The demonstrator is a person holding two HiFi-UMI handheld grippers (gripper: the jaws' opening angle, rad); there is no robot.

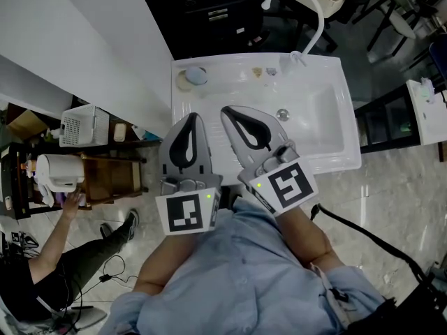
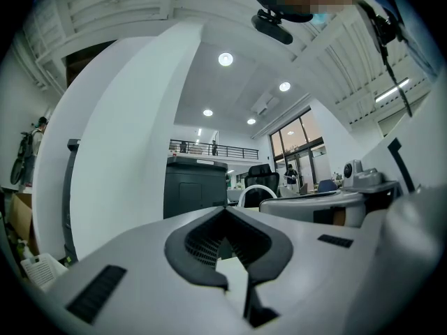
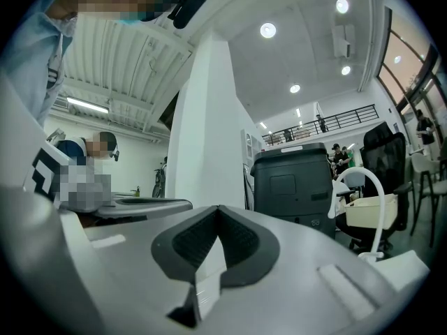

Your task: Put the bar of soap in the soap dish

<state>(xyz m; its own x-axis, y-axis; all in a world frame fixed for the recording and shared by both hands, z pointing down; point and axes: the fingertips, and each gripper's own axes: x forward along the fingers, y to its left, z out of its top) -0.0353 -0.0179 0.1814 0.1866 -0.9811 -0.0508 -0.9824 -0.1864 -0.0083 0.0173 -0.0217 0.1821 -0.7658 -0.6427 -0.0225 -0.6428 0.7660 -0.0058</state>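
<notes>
In the head view a white sink (image 1: 328, 155) lies below me. At its back left corner a pale blue oval bar of soap (image 1: 197, 75) lies on a cream soap dish (image 1: 182, 82). My left gripper (image 1: 190, 117) and right gripper (image 1: 230, 110) are held side by side over the sink's left ledge, short of the dish and pointing level. Both are shut with nothing in them. In the left gripper view the left gripper (image 2: 225, 211) has its jaws together. The right gripper (image 3: 218, 209) looks the same in the right gripper view. Neither gripper view shows the soap or dish.
A curved white faucet (image 1: 309, 12) rises at the sink's back edge, with the drain (image 1: 283, 114) in the basin. Two small items (image 1: 264, 71) sit on the back ledge. A seated person (image 1: 63, 257) and a shelf with a white basket (image 1: 82, 125) are at the left.
</notes>
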